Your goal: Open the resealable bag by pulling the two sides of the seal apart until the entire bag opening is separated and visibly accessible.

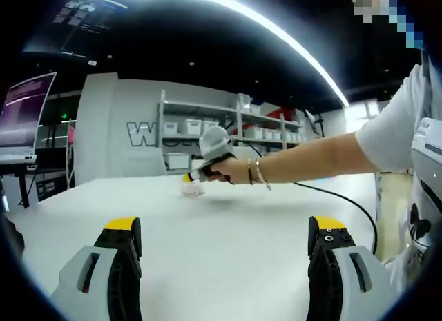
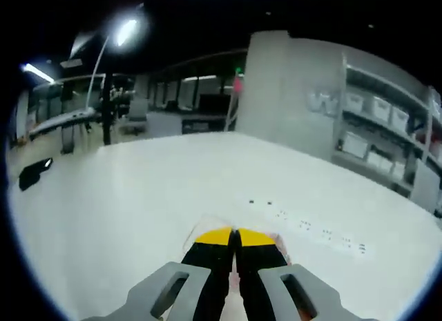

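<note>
In the left gripper view my left gripper stands open above the white table, its yellow-tipped jaws far apart and holding nothing. Farther across the table a person's hand holds my right gripper, its tip down on a small clear resealable bag. In the right gripper view the right gripper has both yellow tips pressed together, shut on the bag. Thin transparent plastic shows on either side of the jaws. The seal itself is hidden under them.
A black cable runs over the table from the right gripper toward the person at the right. Shelves with white bins stand behind the table. A monitor is at the far left. Small dark dots mark the tabletop.
</note>
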